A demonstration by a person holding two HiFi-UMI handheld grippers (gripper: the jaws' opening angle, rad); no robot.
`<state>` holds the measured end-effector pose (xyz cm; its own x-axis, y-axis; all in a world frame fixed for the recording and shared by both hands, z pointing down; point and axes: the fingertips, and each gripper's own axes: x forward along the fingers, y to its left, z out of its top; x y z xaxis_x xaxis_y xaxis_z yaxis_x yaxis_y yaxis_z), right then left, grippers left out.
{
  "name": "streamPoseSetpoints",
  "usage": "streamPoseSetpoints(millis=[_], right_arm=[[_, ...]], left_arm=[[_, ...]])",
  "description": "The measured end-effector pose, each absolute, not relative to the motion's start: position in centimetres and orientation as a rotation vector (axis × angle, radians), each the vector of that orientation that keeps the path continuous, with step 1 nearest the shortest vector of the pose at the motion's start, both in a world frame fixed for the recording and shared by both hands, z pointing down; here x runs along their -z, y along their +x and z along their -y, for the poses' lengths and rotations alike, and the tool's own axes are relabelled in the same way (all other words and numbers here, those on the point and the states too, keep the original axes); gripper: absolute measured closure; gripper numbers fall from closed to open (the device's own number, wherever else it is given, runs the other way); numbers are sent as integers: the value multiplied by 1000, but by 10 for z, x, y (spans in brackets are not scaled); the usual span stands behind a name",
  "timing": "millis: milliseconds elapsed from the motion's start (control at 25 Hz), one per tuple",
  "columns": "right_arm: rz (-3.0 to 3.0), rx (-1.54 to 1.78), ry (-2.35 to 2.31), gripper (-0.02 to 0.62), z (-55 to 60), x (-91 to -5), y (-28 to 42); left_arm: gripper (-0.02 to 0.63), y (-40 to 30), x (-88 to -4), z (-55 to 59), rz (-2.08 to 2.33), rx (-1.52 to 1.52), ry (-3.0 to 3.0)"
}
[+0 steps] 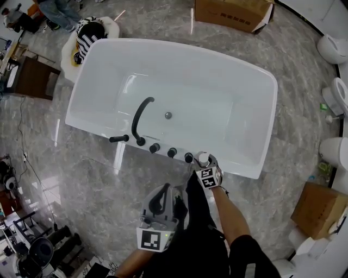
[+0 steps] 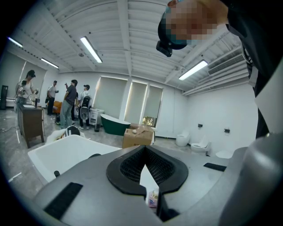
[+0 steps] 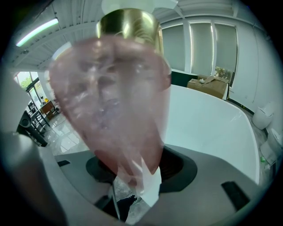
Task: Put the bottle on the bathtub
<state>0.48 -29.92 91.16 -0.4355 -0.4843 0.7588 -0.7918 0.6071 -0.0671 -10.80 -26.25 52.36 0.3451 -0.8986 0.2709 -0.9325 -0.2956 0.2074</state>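
Right gripper (image 1: 205,164): fingers pinched on the pink translucent plastic bottle with gold collar and white cap (image 1: 203,158). The bottle is at the near rim of the white freestanding bathtub (image 1: 270,103), just right of the row of black round knobs (image 1: 172,152) and the curved black faucet (image 1: 140,117); contact with the rim cannot be told. Left gripper (image 1: 166,191): back by the person's body, fingers pressed together on nothing.

Marble floor (image 1: 109,184) — bathtub (image 1: 179,46), cardboard box (image 1: 231,12)
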Motion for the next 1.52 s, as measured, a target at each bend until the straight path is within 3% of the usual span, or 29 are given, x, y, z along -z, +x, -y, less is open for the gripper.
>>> streamPoseSetpoints(millis=[1520], right_arm=[[2061,-533,1104,362,286,-913,7]], left_arm=[[592,-104,-523,252,1575,-133,2311]])
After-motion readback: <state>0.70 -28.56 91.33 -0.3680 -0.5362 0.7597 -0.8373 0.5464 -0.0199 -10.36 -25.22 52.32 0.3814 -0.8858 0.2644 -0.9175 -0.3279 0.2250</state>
